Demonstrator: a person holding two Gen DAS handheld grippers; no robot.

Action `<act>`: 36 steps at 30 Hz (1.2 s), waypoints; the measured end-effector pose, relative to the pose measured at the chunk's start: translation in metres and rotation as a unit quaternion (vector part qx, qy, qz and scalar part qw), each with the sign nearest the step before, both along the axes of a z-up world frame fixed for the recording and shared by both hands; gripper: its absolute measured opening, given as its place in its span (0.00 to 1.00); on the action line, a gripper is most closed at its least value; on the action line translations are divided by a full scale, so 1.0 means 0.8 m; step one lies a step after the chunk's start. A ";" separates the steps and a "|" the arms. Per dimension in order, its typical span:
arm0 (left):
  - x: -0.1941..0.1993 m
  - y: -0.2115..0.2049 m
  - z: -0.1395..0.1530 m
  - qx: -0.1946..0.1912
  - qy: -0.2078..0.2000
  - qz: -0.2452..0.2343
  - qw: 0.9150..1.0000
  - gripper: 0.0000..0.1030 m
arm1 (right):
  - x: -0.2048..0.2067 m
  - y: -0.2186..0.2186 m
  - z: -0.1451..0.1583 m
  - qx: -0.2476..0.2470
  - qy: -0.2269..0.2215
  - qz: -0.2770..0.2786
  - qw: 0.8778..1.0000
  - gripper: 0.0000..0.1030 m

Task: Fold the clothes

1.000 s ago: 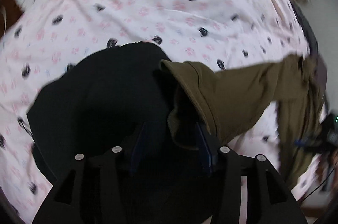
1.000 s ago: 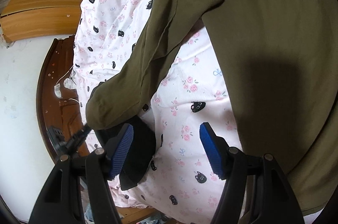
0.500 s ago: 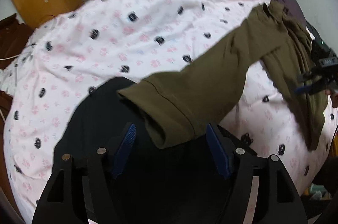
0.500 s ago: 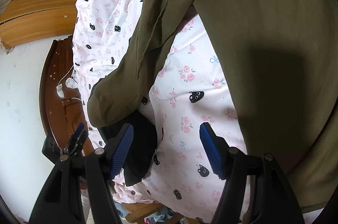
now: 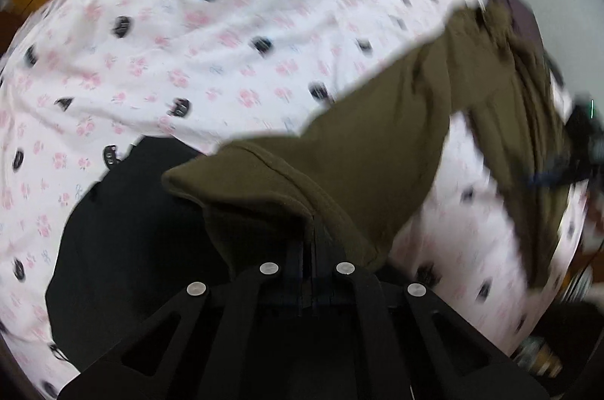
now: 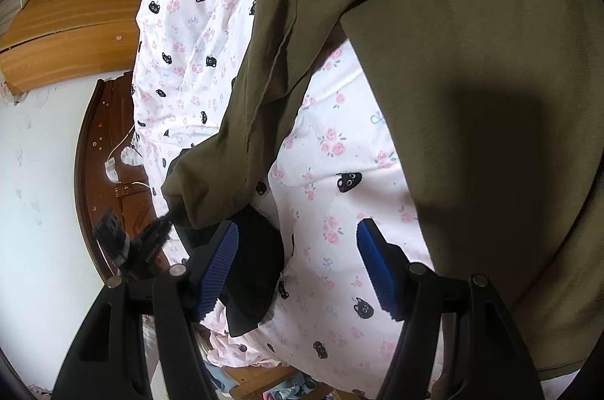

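Left wrist: left claw [image 5: 312, 241] pinches olive sleeve cuff [image 5: 264, 188]; bedsheet [image 5: 188, 33] beyond.

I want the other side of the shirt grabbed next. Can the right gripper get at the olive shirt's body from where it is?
Probably yes. The right gripper is open with only bedsheet between its jaws, and the olive shirt lies uncovered just beside it.

The left gripper [image 5: 312, 241] sits at the bottom middle of its picture, pointing steeply down. Its two fingers are pressed together, pinching the sleeve cuff [image 5: 271, 188]. The right gripper [image 6: 298, 264] sits at the bottom of its picture with its blue pads [image 6: 372, 264] wide apart, holding nothing.
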State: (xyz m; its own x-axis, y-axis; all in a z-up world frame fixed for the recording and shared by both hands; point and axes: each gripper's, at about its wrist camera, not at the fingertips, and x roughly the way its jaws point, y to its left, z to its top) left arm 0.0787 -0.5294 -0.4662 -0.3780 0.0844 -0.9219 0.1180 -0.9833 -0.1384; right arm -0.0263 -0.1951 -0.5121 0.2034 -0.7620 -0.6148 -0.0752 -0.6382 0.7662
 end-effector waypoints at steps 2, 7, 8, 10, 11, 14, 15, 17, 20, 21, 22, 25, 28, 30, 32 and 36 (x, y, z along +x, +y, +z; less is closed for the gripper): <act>0.000 -0.023 0.026 0.044 0.044 0.053 0.997 0.01 | -0.001 0.002 0.000 -0.001 -0.001 -0.001 1.000 0.66; 0.006 -0.093 0.088 0.171 0.151 0.192 0.955 0.01 | -0.002 0.008 -0.006 0.002 -0.005 -0.002 1.000 0.66; 0.007 -0.107 0.100 0.195 0.172 0.219 0.940 0.01 | -0.002 0.009 -0.006 0.002 -0.006 -0.004 1.000 0.66; 0.012 -0.139 0.112 0.235 0.204 0.279 0.908 0.01 | -0.003 0.011 -0.007 0.000 -0.006 -0.008 1.000 0.66; 0.016 -0.159 0.109 0.253 0.215 0.319 0.888 0.01 | -0.003 0.012 -0.006 0.000 -0.006 -0.008 1.000 0.66; 0.014 -0.212 0.075 0.279 0.207 0.416 0.840 0.01 | -0.003 0.012 -0.004 0.000 -0.003 -0.005 1.000 0.66; 0.010 -0.225 0.059 0.273 0.191 0.440 0.834 0.01 | -0.003 0.012 -0.004 -0.001 -0.003 -0.005 1.000 0.66; 0.005 -0.244 0.023 0.266 0.156 0.481 0.821 0.01 | -0.004 0.015 -0.003 0.000 -0.001 -0.006 1.000 0.66; -0.006 -0.255 -0.018 0.228 0.098 0.508 0.825 0.01 | -0.005 0.024 -0.001 0.003 0.002 -0.012 1.000 0.66; -0.008 -0.257 -0.028 0.218 0.087 0.516 0.824 0.01 | -0.005 0.029 -0.002 0.004 0.002 -0.014 1.000 0.66; -0.010 -0.259 -0.036 0.209 0.079 0.523 0.822 0.01 | -0.005 0.033 -0.002 0.004 0.002 -0.015 1.000 0.66; -0.012 -0.267 -0.051 0.187 0.053 0.542 0.817 0.02 | -0.006 0.052 0.000 0.012 0.007 -0.016 1.000 0.66; -0.001 -0.275 -0.069 0.207 0.029 0.582 0.786 0.03 | -0.010 0.074 0.003 0.024 0.017 -0.019 0.999 0.66; 0.008 -0.281 -0.079 0.217 0.013 0.610 0.762 0.04 | -0.012 0.088 0.005 0.032 0.023 -0.024 0.999 0.68; 0.029 -0.292 -0.074 0.200 0.003 0.653 0.731 0.22 | -0.017 0.105 0.007 0.043 0.029 -0.029 0.998 0.69; 0.087 -0.317 -0.043 0.194 0.061 0.714 0.670 0.32 | -0.027 0.132 0.013 0.048 0.039 -0.031 0.998 0.70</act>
